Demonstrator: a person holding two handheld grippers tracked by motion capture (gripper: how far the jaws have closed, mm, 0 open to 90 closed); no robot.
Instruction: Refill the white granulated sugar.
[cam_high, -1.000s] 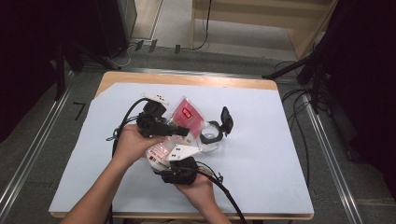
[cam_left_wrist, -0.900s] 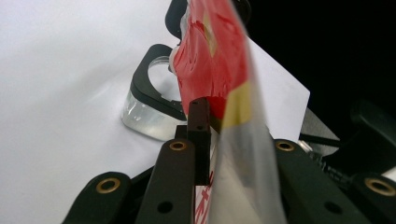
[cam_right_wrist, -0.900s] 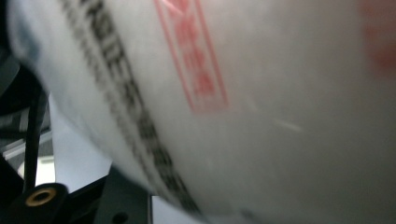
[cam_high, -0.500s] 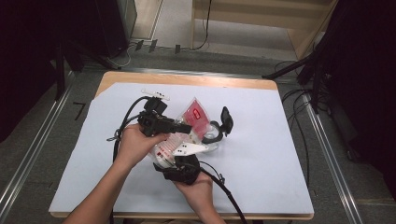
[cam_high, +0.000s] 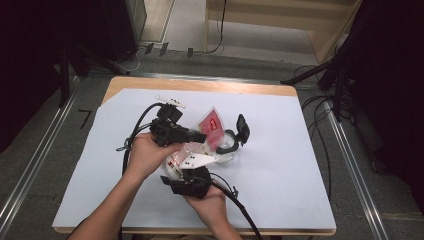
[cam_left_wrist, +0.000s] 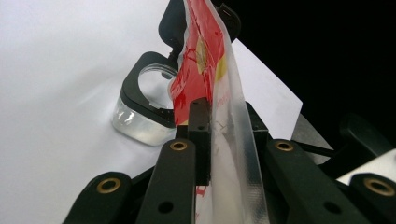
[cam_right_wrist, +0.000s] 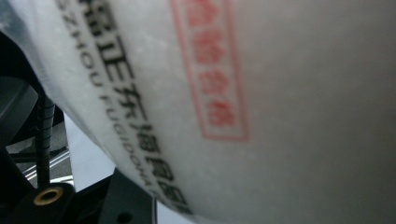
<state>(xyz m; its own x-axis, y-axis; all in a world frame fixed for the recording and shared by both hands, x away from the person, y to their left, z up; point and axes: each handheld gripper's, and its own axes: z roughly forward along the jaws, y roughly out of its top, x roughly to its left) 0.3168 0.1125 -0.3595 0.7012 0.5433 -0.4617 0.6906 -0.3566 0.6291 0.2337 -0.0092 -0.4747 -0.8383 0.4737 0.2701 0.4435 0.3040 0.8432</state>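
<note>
A plastic pouch (cam_high: 212, 125), red-printed at the top and white lower down, is held up over the table's middle. My left gripper (cam_high: 199, 137) comes in from the left and is shut on it; in the left gripper view the jaws pinch the pouch (cam_left_wrist: 219, 107) edge-on. My right gripper (cam_high: 189, 167) meets the pouch's white lower end from below, and that end stays with it. In the right gripper view the white printed film (cam_right_wrist: 261, 102) lies close over the jaws. A clear container with a black frame (cam_high: 229, 145) (cam_left_wrist: 140, 116) sits just right of the pouch.
White paper (cam_high: 280, 180) covers the wooden table (cam_high: 200, 84). A small white part (cam_high: 171, 101) lies at the back left. Black cables (cam_high: 134, 136) trail from both grippers. A black clip-like lid (cam_high: 243, 127) stands up beside the container.
Both grippers and the pouch have shifted slightly right and up towards the container. The left gripper now points more along the pouch.
</note>
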